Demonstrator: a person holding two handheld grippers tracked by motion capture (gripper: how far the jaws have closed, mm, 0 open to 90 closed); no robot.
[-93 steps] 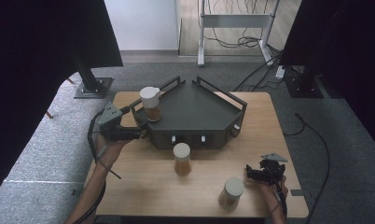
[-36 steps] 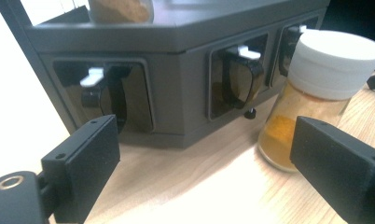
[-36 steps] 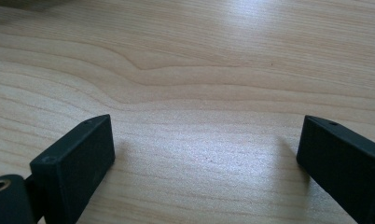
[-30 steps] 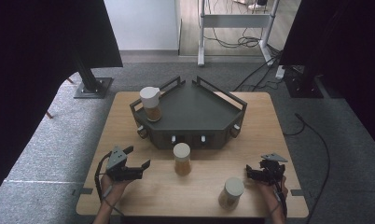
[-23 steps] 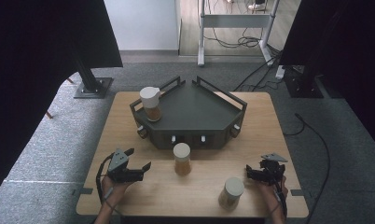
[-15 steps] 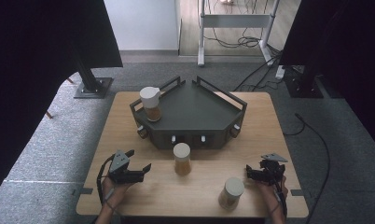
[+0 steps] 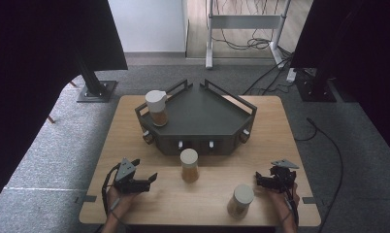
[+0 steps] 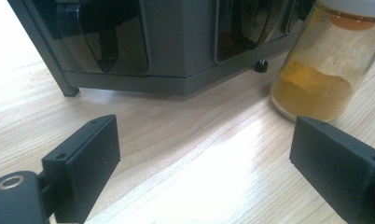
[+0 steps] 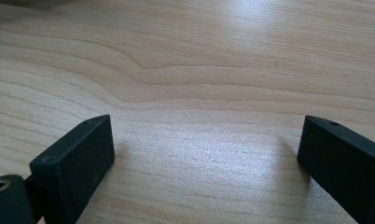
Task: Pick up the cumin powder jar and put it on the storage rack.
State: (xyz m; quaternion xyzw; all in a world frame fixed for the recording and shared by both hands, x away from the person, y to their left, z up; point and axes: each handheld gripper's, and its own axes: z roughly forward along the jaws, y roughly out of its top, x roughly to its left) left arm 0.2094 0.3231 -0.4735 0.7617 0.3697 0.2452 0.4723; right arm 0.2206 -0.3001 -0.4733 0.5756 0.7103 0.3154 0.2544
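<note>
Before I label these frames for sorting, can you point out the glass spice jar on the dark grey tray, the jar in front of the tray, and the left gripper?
Glass spice jar on tray (image 7: pixel 157 108), high view, white lid.
Jar in front of tray (image 8: pixel 316 79), left gripper view, yellow powder.
Left gripper (image 7: pixel 153 178), high view, between fingertips.

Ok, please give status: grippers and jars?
Left gripper open, empty. Right gripper open, empty. Middle jar upright on table, nothing blocking it.
</note>
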